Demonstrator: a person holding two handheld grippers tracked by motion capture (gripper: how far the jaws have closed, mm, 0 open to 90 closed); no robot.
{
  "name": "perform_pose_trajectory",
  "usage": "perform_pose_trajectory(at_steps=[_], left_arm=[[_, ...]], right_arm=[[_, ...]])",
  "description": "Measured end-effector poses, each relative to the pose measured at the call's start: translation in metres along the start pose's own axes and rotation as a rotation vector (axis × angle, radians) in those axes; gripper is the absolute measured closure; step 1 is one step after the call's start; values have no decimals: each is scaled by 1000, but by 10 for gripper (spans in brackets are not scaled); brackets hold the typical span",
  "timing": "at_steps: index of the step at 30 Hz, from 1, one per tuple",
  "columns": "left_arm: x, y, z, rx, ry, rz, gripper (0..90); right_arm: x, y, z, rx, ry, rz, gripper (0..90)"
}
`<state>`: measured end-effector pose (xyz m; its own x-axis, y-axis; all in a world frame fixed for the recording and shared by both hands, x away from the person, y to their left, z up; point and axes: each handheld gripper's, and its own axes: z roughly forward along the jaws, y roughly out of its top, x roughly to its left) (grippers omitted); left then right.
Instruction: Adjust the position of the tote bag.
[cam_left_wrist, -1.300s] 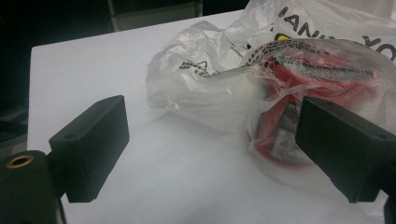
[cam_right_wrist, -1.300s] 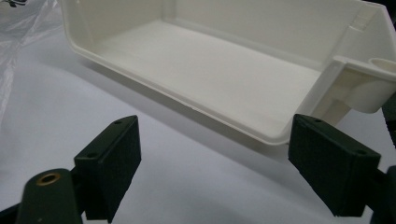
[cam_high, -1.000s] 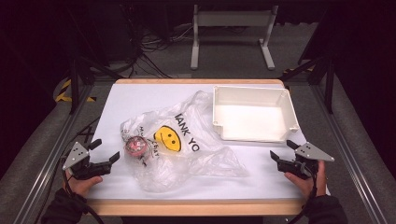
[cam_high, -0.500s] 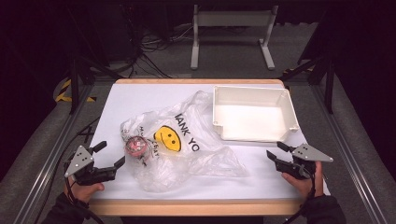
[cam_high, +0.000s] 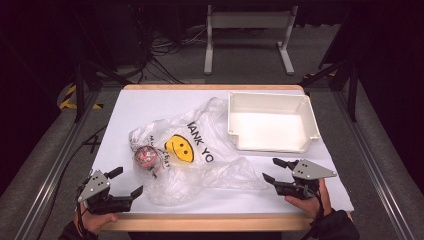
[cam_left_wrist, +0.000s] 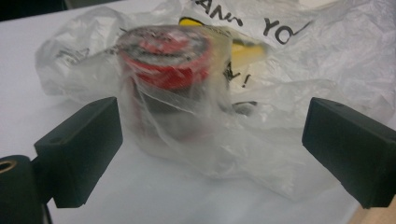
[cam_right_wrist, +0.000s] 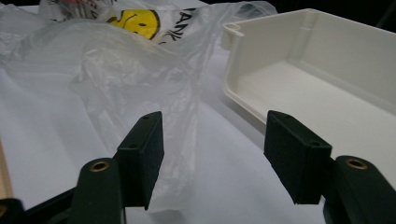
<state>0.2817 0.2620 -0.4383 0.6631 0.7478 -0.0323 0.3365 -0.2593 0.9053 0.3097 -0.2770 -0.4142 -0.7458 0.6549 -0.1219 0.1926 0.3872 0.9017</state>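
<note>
A thin see-through plastic bag (cam_high: 200, 155) lies crumpled in the middle of the tabletop (cam_high: 150, 105), a bit toward the left and the near edge. It has a yellow smiley face (cam_high: 179, 149) and black letters printed on it. Inside the bag, near its left end, stands a small round can (cam_high: 146, 157) with a red and white top. In the left gripper view the can (cam_left_wrist: 170, 70) stands upright under the plastic, just ahead of the jaws. The left gripper (cam_high: 126, 183) is near the near left corner of the tabletop, just beside the bag's near left edge. Its jaws are wide open and hold nothing. The can and the bag show in the gap between them, a little farther off, and it is hard to tell if the bag's edge touches a jaw. The right gripper (cam_high: 274, 170) is by the near right part of the tabletop, at the bag's right end. Its jaws have just been opening a little and stand partly open with nothing gripped. In the right gripper view a fold of the bag (cam_right_wrist: 140, 70) lies by one jaw. A white tray (cam_high: 305, 107) sits at the far right part of the tabletop, right beside the bag.
</note>
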Motion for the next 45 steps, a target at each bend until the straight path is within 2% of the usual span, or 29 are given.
perform_pose_trajectory(at_steps=[2,4,7,9,11,12,13,15,17,18,20,21,23,24,26,30,37,39,40,41,42,43,45], left_arm=[[-10,0,-1,6,-14,-9,57],[-18,-1,-1,16,-41,1,56],[-29,-1,7,65,-61,55,51],[-32,-2,13,86,-61,69,52],[-33,-1,16,91,-64,80,75],[-36,0,22,107,-52,103,96],[-37,0,25,121,-59,112,120],[-37,0,29,148,-44,132,199],[-37,0,33,164,-56,143,280],[-37,0,33,172,-44,154,342],[-36,0,34,180,-50,163,439],[-35,0,34,205,-52,179,522],[-34,-1,34,222,-62,193,639],[-33,-1,34,225,-51,199,697],[-30,0,32,223,-47,191,786],[-24,-1,31,237,-30,191,851],[-10,-2,24,230,23,167,872],[-5,-2,20,221,50,155,876],[-5,-2,20,221,50,155,879],[-1,-3,18,224,55,158,880],[0,-4,17,222,57,150,882],[0,-4,17,222,57,150,882],[3,-4,15,220,64,150,882]], right_arm=[[5,2,4,7,16,-14,361],[9,4,7,2,41,-19,361],[13,5,12,13,73,-23,361],[16,6,16,27,82,-34,365],[18,6,18,27,98,-34,368],[22,7,24,37,108,-44,394],[23,7,25,40,118,-48,405],[26,7,31,55,126,-64,443],[29,8,37,66,134,-70,488],[30,8,40,76,137,-76,577],[31,7,45,92,147,-78,662],[31,7,46,98,155,-81,700],[32,6,48,107,155,-80,751],[32,6,48,107,161,-78,791],[33,6,48,113,169,-87,856],[34,6,47,116,184,-97,900],[39,7,48,113,217,-109,898],[41,7,49,117,243,-106,797],[41,7,49,117,243,-106,797],[42,7,49,114,262,-114,701],[42,7,48,111,249,-113,628],[42,7,48,111,249,-113,628],[38,10,47,95,244,-86,547]])
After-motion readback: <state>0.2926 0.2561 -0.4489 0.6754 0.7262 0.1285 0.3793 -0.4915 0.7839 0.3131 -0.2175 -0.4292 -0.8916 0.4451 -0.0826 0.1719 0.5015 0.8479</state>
